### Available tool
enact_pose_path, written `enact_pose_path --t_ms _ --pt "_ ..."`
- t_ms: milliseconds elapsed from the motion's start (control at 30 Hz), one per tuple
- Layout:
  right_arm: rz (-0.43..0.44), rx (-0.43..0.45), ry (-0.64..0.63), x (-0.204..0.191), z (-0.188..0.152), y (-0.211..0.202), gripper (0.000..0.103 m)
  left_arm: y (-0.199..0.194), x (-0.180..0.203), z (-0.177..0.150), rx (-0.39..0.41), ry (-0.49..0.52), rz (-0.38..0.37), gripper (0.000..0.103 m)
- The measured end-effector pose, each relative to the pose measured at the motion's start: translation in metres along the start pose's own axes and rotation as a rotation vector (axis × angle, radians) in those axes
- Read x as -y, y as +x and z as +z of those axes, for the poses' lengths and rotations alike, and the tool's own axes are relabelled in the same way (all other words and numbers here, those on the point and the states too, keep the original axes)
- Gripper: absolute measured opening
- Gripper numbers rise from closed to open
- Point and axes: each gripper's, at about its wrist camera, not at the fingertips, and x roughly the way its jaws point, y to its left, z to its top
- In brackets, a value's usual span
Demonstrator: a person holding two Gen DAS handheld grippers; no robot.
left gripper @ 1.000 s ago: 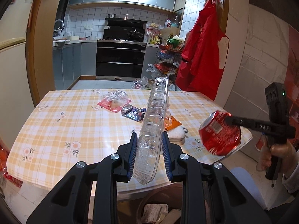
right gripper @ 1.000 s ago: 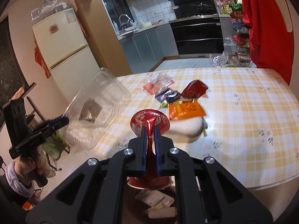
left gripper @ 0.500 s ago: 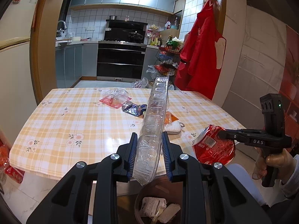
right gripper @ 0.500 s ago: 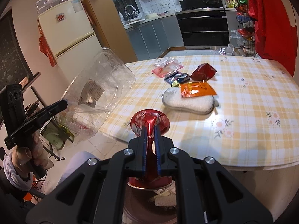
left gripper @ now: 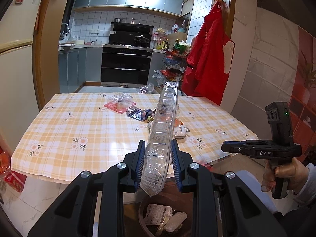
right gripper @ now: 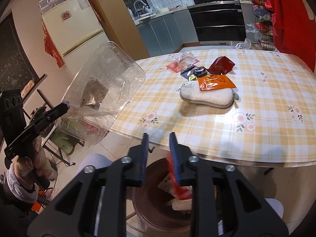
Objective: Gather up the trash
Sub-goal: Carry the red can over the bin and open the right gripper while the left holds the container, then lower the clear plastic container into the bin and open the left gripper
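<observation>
My left gripper (left gripper: 158, 165) is shut on a clear plastic container (left gripper: 162, 134), held edge-on above the brown trash bin (left gripper: 144, 219). In the right wrist view the container (right gripper: 102, 98) shows wide and crumpled, left of the table. My right gripper (right gripper: 159, 154) is open above the bin (right gripper: 146, 203); a blurred red cup (right gripper: 177, 189) is dropping from it into the bin. The right gripper also shows in the left wrist view (left gripper: 233, 149), empty.
The checked table (right gripper: 256, 102) holds a white sponge (right gripper: 207, 96), an orange wrapper (right gripper: 215, 81), a red wrapper (right gripper: 221, 65), a blue wrapper (right gripper: 193, 72) and a clear-and-pink packet (right gripper: 182, 61). The bin stands by the table's near edge. A fridge (right gripper: 73, 33) stands left.
Both grippers drew back from the table over the bin. The right gripper opened and let go of the red cup, which falls into the bin. The left still holds the container.
</observation>
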Motion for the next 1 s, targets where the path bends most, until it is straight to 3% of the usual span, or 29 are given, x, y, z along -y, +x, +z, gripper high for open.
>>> enact_pose_path --t_ms 133,167,300,333,667,1000 --pt "-0.018 0.025 -0.011 -0.001 0.003 -0.004 0.037 0.001 0.000 0.000 -0.003 0.003 -0.006 0.026" --pt "-0.029 0.038 -0.013 0.000 0.004 -0.006 0.044 0.002 0.001 -0.001 -0.006 0.006 -0.008 0.026" --pt "-0.121 0.120 -0.010 0.006 0.010 -0.021 0.091 0.005 0.003 -0.003 -0.018 0.017 -0.014 0.026" --pt "-0.144 0.135 -0.008 0.007 0.012 -0.024 0.094 0.006 0.004 -0.003 -0.021 0.019 -0.015 0.026" --pt "-0.319 0.241 0.049 0.036 0.022 -0.055 0.097 0.016 0.015 -0.005 -0.059 0.035 -0.061 0.026" --pt "-0.336 0.266 0.092 0.054 0.021 -0.065 0.098 0.023 0.034 -0.007 -0.090 0.066 -0.105 0.026"
